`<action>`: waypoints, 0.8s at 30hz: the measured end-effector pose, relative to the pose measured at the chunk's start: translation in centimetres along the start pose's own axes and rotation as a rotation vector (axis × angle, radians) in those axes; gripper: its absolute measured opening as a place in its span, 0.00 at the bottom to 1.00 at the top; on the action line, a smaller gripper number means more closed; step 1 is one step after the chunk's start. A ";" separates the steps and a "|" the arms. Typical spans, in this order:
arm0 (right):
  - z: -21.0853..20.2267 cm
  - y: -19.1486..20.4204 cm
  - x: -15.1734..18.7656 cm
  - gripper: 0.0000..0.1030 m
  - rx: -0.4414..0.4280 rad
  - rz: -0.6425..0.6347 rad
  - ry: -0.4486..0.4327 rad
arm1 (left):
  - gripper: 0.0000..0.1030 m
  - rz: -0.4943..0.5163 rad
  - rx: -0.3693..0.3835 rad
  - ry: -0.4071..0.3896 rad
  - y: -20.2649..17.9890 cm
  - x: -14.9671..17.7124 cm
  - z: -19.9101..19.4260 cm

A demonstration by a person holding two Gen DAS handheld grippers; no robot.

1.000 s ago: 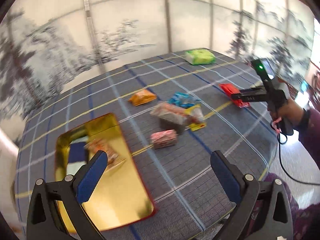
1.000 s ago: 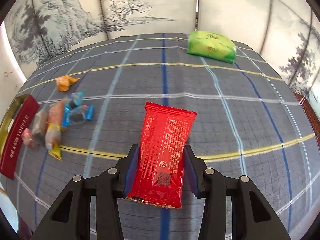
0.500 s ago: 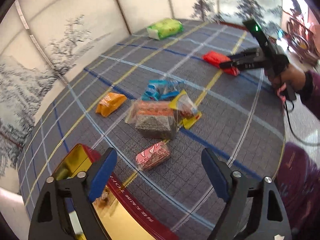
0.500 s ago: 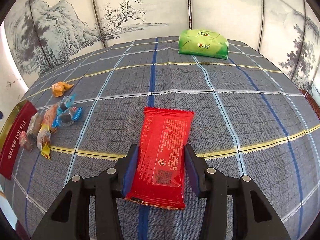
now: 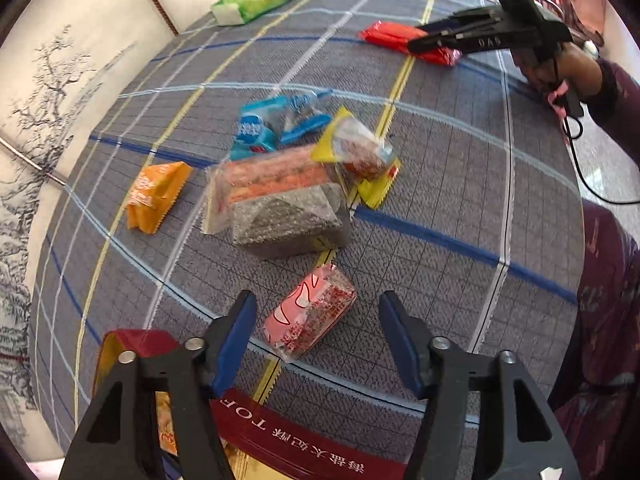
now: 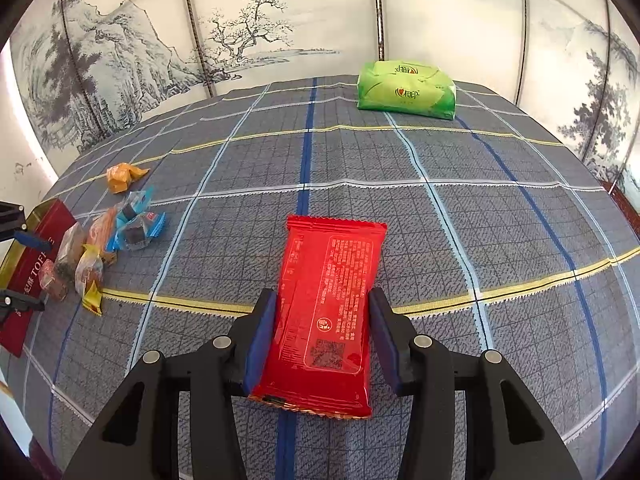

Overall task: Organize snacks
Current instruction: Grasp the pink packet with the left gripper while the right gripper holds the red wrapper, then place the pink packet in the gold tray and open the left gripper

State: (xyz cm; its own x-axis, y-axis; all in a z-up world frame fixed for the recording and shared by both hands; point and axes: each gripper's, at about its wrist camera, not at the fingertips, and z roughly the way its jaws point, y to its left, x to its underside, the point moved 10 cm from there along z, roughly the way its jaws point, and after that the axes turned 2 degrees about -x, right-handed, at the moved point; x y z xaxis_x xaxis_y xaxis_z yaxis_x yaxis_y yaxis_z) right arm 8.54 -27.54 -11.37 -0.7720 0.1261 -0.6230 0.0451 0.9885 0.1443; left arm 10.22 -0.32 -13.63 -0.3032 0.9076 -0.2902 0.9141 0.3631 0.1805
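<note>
Looking steeply down from the left wrist, the left gripper (image 5: 316,322) straddled a pink-and-white candy (image 5: 310,316) lying on the checked tablecloth (image 5: 440,184); its jaws had just been closing, yet a gap showed between each blue pad and the wrapper, so nothing was gripped. Only this view showed the person's right hand (image 5: 560,68) and purple sleeve, and the gold inside of the tin (image 5: 280,432), whose dark red rim read "TOF" beside Chinese characters (upside down here). Beyond the candy lay a clear bag of orange and dark bars (image 5: 276,200), a yellow-ended sweet (image 5: 360,156), blue wrappers (image 5: 272,124) and an orange packet (image 5: 154,196). From the right wrist, the right gripper (image 6: 322,336) pointed slantwise down with its pads on both long edges of a red packet (image 6: 326,312) that lay flat on the cloth, its small print and QR code too fine to read. Only this view showed the green tissue pack (image 6: 406,90) from the front, its logo a heart with characters, and the painted landscape screen (image 6: 240,40) behind; the tin appeared at the left edge, reading "TOF".
</note>
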 end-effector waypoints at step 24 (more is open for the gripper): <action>0.4 0.3 -0.1 0.46 0.049 -0.034 0.007 | 0.20 -0.764 -0.058 -0.210 -4.7 2.9 -8.1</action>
State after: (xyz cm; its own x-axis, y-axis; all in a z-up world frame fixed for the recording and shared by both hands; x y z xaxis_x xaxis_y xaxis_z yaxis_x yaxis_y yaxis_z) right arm 8.90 -27.20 -11.52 -0.7783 0.0923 -0.6211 0.0499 0.9951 0.0855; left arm 2.89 2.34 -7.76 -0.7785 0.3459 -0.5238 0.4562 0.8849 -0.0937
